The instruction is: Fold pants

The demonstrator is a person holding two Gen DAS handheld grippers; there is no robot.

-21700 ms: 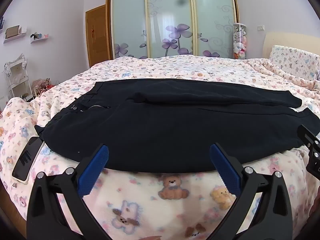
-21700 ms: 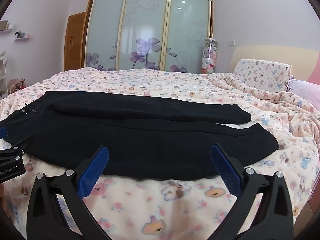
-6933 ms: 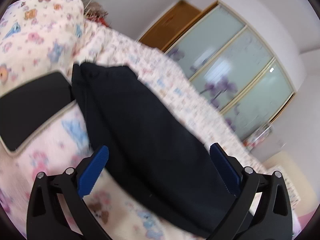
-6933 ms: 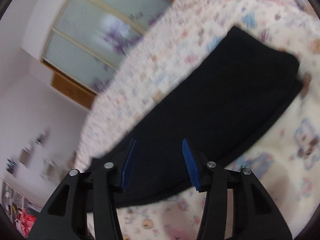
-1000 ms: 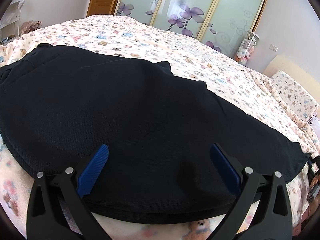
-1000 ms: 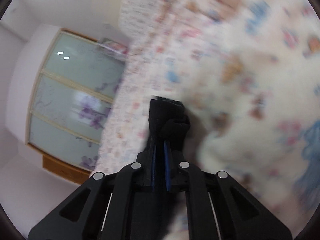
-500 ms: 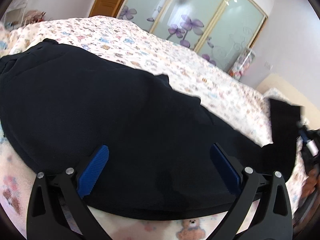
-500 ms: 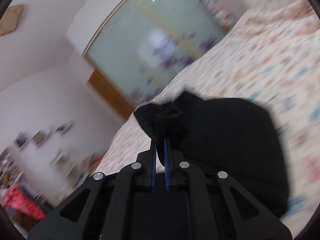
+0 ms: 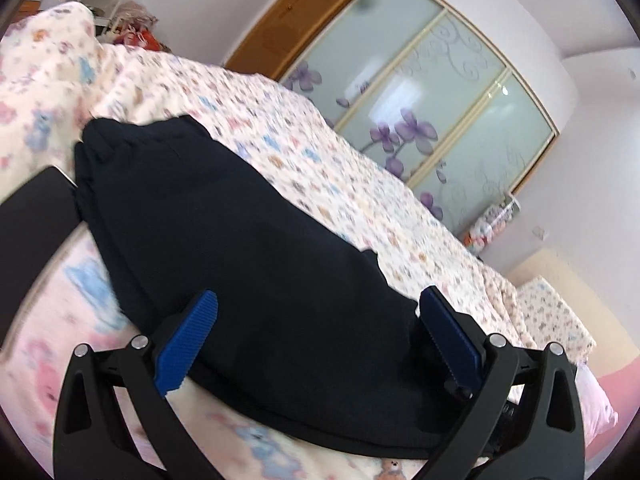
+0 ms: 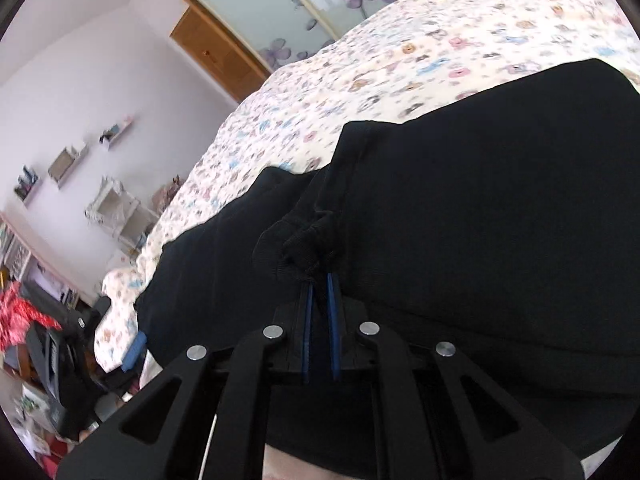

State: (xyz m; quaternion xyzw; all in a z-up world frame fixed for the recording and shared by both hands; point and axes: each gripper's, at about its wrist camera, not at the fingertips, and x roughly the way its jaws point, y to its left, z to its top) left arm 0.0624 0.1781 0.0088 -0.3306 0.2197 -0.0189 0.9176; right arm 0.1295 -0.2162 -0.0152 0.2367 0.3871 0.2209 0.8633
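Note:
Black pants point(image 9: 248, 248) lie lengthwise on a bed with a bear-print cover point(image 9: 320, 152). My left gripper point(image 9: 316, 336) is open, its blue pads on either side of the pants' near edge, holding nothing. My right gripper point(image 10: 318, 280) is shut on a bunched cuff end of the pants point(image 10: 308, 240) and holds it over the waist part of the pants point(image 10: 480, 220). The left gripper point(image 10: 134, 350) shows small at the lower left of the right wrist view.
A dark flat phone-like object point(image 9: 32, 220) lies on the cover left of the waistband. Sliding wardrobe doors point(image 9: 420, 92) and a wooden door point(image 9: 288, 32) stand behind the bed. Shelves and clutter point(image 10: 48, 320) line the left wall.
My right gripper has carried the cuff end across toward the waist end, folding the legs over. The left wrist view has tilted and swung toward the waistband.

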